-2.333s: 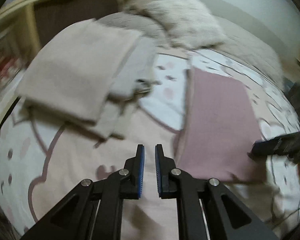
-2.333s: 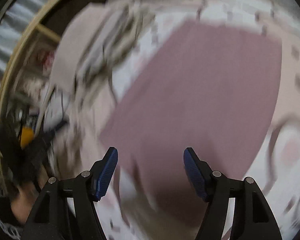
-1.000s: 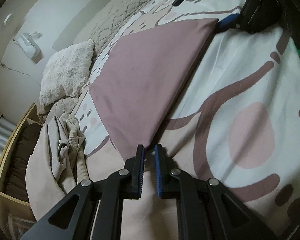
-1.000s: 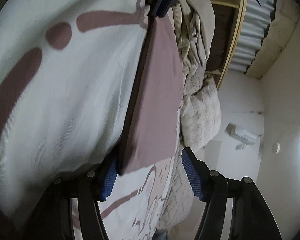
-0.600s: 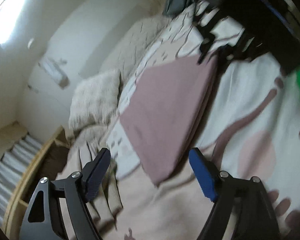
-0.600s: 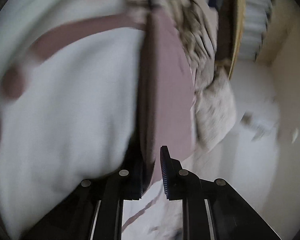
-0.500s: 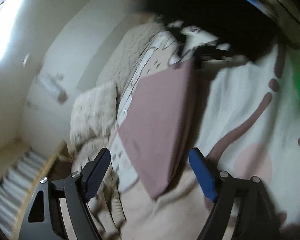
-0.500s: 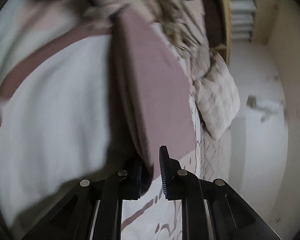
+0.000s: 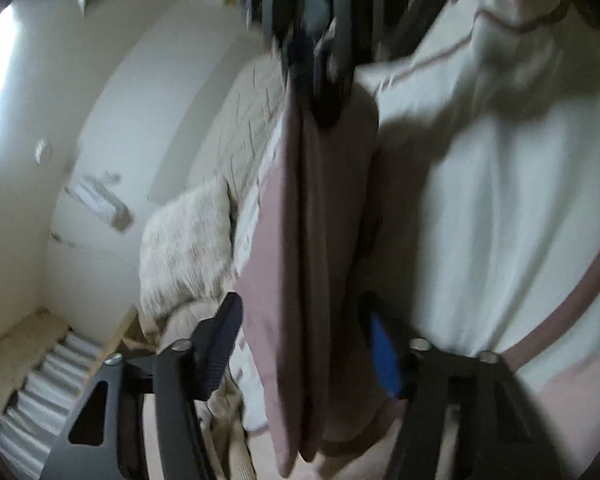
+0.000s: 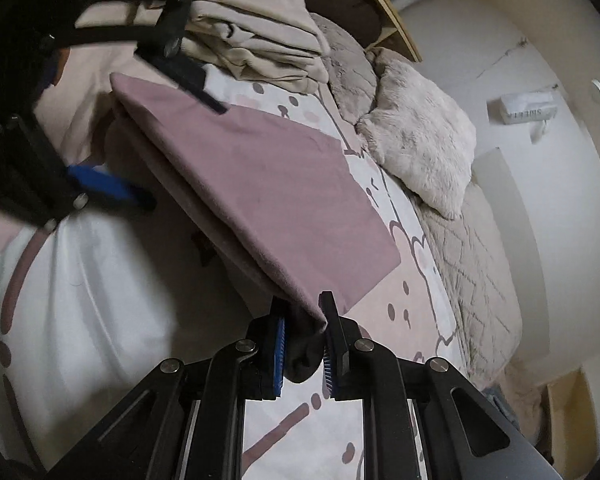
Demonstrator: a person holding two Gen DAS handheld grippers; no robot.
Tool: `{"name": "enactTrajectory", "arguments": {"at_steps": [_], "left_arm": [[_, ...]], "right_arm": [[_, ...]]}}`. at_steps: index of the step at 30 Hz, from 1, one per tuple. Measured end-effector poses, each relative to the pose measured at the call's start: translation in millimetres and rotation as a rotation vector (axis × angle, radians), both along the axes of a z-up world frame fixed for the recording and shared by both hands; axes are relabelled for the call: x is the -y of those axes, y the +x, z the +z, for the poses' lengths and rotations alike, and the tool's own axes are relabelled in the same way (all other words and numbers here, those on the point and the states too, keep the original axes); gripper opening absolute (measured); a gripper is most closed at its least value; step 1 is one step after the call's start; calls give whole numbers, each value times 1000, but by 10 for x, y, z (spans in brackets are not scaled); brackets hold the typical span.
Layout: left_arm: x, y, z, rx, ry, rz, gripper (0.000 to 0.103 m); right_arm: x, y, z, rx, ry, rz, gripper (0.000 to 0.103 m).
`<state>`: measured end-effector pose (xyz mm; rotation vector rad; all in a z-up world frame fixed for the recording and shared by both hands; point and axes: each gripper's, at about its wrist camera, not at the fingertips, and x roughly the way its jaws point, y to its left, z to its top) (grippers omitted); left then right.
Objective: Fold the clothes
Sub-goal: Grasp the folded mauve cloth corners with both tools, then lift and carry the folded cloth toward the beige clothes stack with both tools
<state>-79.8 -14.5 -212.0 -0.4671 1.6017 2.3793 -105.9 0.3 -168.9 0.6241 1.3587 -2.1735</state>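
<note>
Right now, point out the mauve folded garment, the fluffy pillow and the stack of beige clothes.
mauve folded garment [image 10: 268,184]: right wrist view, middle of its flat top face.
fluffy pillow [image 10: 424,140]: right wrist view, centre of its furry surface.
stack of beige clothes [image 10: 256,36]: right wrist view, on the layered folded edges.

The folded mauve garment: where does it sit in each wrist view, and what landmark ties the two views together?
Left wrist: the mauve garment hangs down the centre, between the open fingers of the left hand-held gripper.
Right wrist: it stretches from upper left to lower centre, its corner pinched in the right hand-held gripper.
Shared landmark: the fluffy cream pillow, left of the garment in the left view, right of it in the right.
</note>
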Motion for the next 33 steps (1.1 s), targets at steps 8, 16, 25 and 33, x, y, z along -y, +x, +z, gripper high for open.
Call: {"name": "enactTrajectory", "arguments": {"at_steps": [8,16,25,33], "left_arm": [[247,-11,-21,38,-39,55,5],[359,-352,599,79,239,198,4],[931,-1167,2112,20,613,371,4],[1749,-1835,3799,-140,809,459,4]], "right_arm": [[-26,-41,-6,0,1,-20,17],[31,-56,64,-112,63,-10,12],[326,-403,1161,-402,31,-17,7],[973,-940,2650,-583,-133,-20,7]]}}
